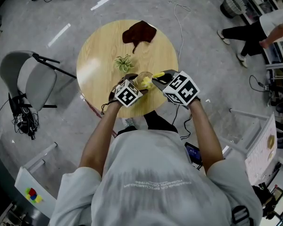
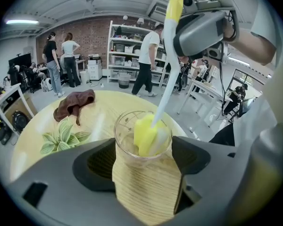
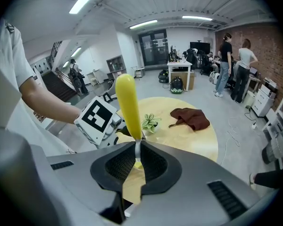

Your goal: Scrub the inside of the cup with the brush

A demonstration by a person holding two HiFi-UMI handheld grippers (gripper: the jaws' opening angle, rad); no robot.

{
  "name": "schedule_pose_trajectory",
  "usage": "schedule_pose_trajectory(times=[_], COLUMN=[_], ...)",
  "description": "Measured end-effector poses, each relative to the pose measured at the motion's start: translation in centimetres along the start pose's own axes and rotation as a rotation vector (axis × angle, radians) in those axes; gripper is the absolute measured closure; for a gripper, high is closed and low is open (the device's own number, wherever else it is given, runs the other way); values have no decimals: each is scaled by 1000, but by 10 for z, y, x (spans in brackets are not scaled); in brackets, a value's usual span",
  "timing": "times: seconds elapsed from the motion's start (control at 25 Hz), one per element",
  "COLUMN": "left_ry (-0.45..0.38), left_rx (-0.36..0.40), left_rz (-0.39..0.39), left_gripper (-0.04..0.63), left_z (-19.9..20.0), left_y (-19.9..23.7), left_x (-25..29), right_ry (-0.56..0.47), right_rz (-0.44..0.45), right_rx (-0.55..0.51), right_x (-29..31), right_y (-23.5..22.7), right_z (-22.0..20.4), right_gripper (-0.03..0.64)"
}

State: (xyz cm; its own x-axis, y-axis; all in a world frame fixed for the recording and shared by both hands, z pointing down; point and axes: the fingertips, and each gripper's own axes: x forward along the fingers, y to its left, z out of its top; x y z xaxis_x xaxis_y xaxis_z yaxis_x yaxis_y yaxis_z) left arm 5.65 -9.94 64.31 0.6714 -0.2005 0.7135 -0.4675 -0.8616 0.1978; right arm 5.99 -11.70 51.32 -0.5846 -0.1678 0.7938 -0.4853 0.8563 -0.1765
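Both loaded: left gripper clamps cup, right gripper clamps brush. Hard sideways scrubbing may twist cup loose.

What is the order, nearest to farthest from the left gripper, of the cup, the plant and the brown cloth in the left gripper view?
1. cup: clamped between the jaws of the left gripper, with the brush head inside.
2. plant: on the table, left of the cup and just beyond the jaws.
3. brown cloth: farther back on the table, behind the plant.
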Motion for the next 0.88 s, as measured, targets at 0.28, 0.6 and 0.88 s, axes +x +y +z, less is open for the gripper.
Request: schedule_pose_trajectory(times=[0.28, 0.6, 0.88], left_ry=[3, 8, -4], left_rx=[-3, -1, 31], left_rz=[-1, 5, 26], left_gripper=[210, 212, 211], left_z=[0, 1, 5], left_y=[0, -2, -1], left_x=[0, -2, -6], right_ry=[22, 45, 40], right_rz=[-26, -100, -68], right_rx=[-32, -162, -195], right_x=[4, -13, -29], right_y=[0, 2, 11], right_z=[-4, 10, 31], right_gripper=[558, 558, 558])
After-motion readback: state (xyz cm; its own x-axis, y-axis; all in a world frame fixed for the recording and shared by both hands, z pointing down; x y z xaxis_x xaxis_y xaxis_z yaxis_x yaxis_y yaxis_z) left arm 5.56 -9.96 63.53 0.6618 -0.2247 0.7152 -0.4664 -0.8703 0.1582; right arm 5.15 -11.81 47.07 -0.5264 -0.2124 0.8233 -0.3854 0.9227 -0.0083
